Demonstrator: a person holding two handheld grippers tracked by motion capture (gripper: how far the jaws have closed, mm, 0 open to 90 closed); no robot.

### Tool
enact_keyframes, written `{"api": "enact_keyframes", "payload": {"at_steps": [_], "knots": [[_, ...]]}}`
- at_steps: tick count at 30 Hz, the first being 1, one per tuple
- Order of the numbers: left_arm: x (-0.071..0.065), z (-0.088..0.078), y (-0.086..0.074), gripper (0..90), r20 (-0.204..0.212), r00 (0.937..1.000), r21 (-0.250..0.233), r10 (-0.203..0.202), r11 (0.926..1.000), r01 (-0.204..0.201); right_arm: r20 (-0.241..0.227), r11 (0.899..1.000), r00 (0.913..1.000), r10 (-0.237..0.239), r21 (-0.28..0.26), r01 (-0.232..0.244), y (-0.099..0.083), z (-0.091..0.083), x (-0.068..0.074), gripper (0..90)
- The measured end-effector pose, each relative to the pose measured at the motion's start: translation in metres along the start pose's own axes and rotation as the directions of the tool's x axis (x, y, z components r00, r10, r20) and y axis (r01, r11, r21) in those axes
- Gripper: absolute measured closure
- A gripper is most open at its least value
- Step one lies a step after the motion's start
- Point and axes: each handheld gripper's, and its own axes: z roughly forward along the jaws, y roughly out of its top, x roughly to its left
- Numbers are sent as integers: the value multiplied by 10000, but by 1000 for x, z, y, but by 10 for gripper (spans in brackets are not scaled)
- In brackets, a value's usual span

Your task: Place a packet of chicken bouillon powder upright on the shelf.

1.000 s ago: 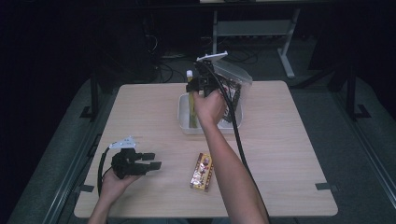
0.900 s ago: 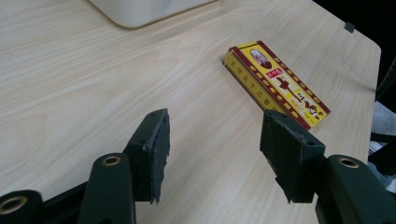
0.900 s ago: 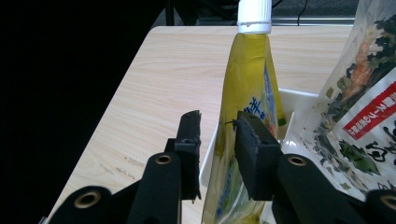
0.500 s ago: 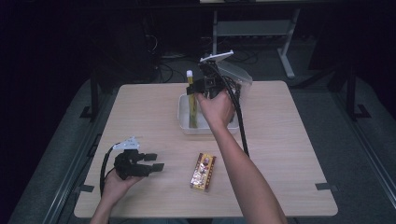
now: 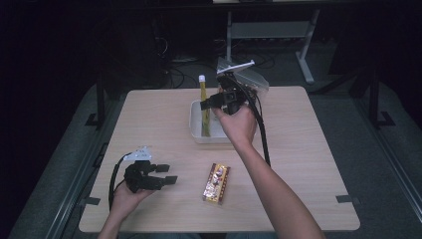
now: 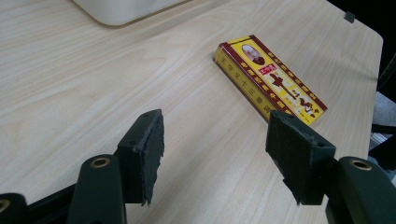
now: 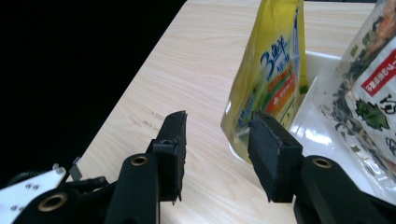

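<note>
Apparently the work in hand is packing groceries into the white bin (image 5: 197, 130) at the far middle of the counter (image 5: 308, 164). A yellow pouch (image 5: 204, 110) stands upright inside the bin against its left wall, and a clear bag of dried greens (image 5: 249, 78) leans at the bin's far right. The step looks like the release of the yellow pouch just after it was set in place.

The right tool (image 5: 209, 104) hovers over the bin, level with the pouch's upper half. Its jaws have just been opening, and in the right gripper view they stand spread about halfway, with bare counter showing through the gap. The pouch (image 7: 273, 74) lies just beyond the right-hand pad (image 7: 270, 154), so nothing is pinched between them.

The left tool (image 5: 169, 174) rests low near the front left of the counter. Its jaws have also just been opening; they are spread wide and hold nothing. In the left gripper view they point toward the red and yellow box (image 6: 268, 79), which lies flat on the counter ahead of them, near but not touching.

Probably the next move is to fetch that box. That calls for one tool to close on its long, narrow sides and lift it into the bin beside the pouch without tipping the pouch over.
</note>
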Motion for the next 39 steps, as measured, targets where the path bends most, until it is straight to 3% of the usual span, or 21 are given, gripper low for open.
{"api": "enact_keyframes", "payload": {"at_steps": [17, 39], "knots": [[-11, 9, 3, 339, 53, 9998, 96, 201, 9997, -202, -290, 9986, 9991, -321, 400, 332, -38, -4, -17, 537], [-41, 38, 7, 254, 245, 9986, 245, 460, 9986, -466, -358, 9914, 9974, -623, 1130, 660, -88, 6, -39, 530]]}}
